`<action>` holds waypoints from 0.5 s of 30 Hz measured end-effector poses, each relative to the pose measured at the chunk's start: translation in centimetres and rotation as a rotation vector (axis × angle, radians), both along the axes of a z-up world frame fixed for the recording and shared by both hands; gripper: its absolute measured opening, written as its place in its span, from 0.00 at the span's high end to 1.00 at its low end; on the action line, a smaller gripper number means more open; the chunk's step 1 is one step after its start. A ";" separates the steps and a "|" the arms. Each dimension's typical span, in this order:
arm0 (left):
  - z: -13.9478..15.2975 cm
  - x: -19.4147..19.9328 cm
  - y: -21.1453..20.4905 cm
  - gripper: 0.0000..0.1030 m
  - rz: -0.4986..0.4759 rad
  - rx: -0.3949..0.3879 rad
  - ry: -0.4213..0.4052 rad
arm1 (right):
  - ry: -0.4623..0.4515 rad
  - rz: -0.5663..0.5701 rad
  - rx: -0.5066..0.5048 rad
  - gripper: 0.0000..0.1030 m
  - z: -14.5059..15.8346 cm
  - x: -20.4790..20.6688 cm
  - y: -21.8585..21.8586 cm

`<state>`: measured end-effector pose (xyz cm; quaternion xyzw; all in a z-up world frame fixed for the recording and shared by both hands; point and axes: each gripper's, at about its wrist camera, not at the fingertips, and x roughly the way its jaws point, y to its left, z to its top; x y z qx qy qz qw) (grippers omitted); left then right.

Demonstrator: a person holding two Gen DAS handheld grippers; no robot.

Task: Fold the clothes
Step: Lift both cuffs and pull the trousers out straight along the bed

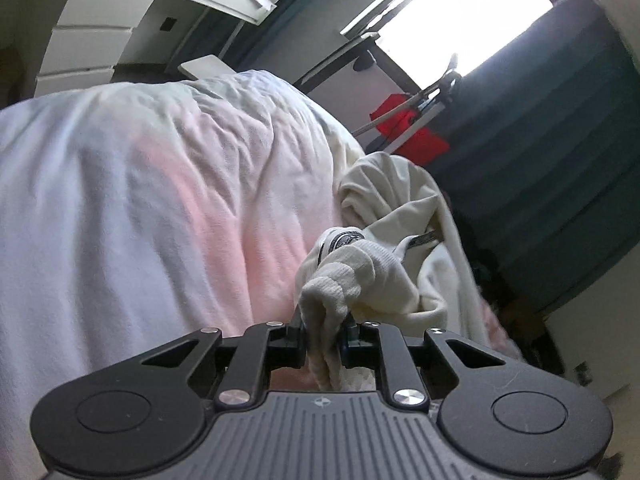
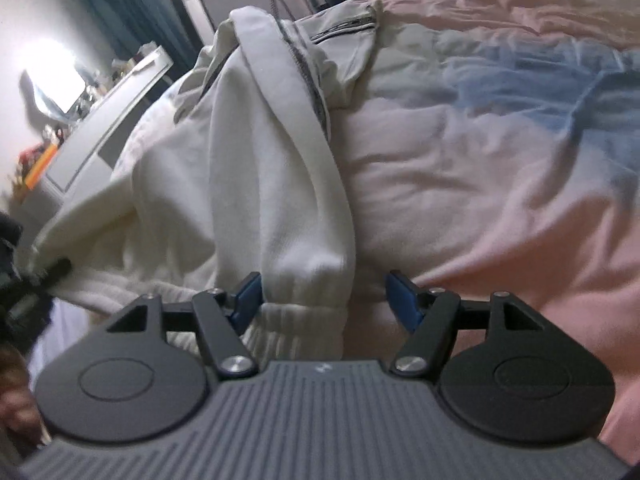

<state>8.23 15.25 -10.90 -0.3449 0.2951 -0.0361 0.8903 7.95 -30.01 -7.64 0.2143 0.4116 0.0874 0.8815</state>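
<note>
A cream-white hoodie (image 2: 240, 168) lies crumpled on the bed, with a zip pocket and a grey drawstring at its far end. My left gripper (image 1: 325, 330) is shut on a ribbed edge of the hoodie (image 1: 336, 292) and bunches it between the jaws. In the right wrist view my right gripper (image 2: 324, 300) is open, its blue pads (image 2: 404, 304) apart, with a sleeve and its ribbed cuff (image 2: 304, 304) lying between them. The left gripper also shows in the right wrist view at the far left, dark and blurred.
The bed is covered by a rumpled pink, white and blue duvet (image 1: 140, 184). A white chest of drawers (image 1: 88, 36) and shelf stand behind it. A bright window (image 1: 464, 12), teal curtains (image 1: 560, 152) and a red item (image 1: 404, 128) are on the right.
</note>
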 end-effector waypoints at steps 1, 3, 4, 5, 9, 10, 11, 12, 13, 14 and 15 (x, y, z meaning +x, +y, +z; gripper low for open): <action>-0.1 0.1 0.0 0.84 0.001 0.001 0.007 | 0.003 -0.018 0.030 0.32 0.0 -0.3 -0.3; -0.5 0.3 0.2 0.83 0.007 -0.009 0.025 | 0.005 -0.058 0.108 0.32 -0.1 -0.9 -1.0; -0.7 0.3 0.3 0.81 0.011 -0.013 0.034 | 0.006 -0.078 0.147 0.32 -0.1 -1.2 -1.3; -0.9 0.4 0.4 0.78 0.013 -0.014 0.042 | 0.003 -0.103 0.197 0.30 -0.2 -1.5 -2.0; -2.1 1.5 0.6 0.62 0.010 -0.026 0.092 | 0.011 -0.144 0.313 0.31 -1.2 -1.2 -3.1; -2.6 1.8 0.8 0.60 0.011 -0.043 0.105 | 0.026 -0.130 0.314 0.31 -1.6 -0.7 -2.9; -3.0 2.0 0.9 0.56 0.015 -0.054 0.114 | 0.038 -0.110 0.313 0.31 -2.1 -0.4 -2.6; -3.4 2.3 1.0 0.55 0.015 -0.064 0.117 | 0.040 -0.092 0.315 0.31 -2.4 -0.1 -2.3; -3.6 2.4 1.1 0.55 0.013 -0.076 0.113 | 0.034 -0.075 0.320 0.31 -2.6 -0.1 -2.1; -3.8 2.6 1.2 0.57 0.011 -0.087 0.110 | 0.030 -0.053 0.340 0.31 -2.6 -0.1 -1.9; -3.9 2.8 1.3 0.58 0.008 -0.092 0.105 | 0.026 -0.030 0.360 0.32 -2.6 0.0 -1.8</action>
